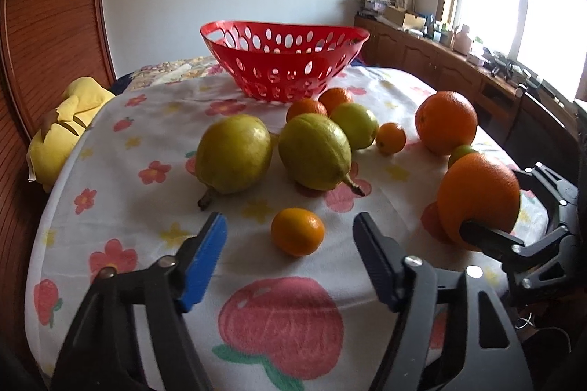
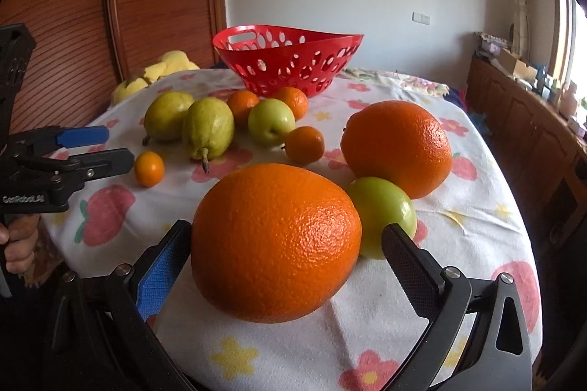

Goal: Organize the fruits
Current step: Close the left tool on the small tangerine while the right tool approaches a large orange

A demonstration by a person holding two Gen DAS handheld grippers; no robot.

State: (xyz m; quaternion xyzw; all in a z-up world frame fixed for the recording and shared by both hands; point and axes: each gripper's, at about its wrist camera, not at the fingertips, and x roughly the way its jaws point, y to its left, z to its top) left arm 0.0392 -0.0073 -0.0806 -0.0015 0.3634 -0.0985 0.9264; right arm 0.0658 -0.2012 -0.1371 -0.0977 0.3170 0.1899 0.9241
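Observation:
A small orange lies on the flowered cloth between the fingers of my left gripper, which is open with a gap on both sides. My right gripper straddles a big orange; its blue pad sits at the fruit's left side, while the black pad stands clear of it, so it is open. Farther back are two yellow-green pears, a green apple, another big orange and more small oranges. A red perforated basket stands empty at the far edge.
A second green apple rests just behind the big orange, near the black finger. A yellow soft toy lies off the table's left edge beside a wooden panel. Wooden cabinets run along the right wall. A hand holds the left gripper.

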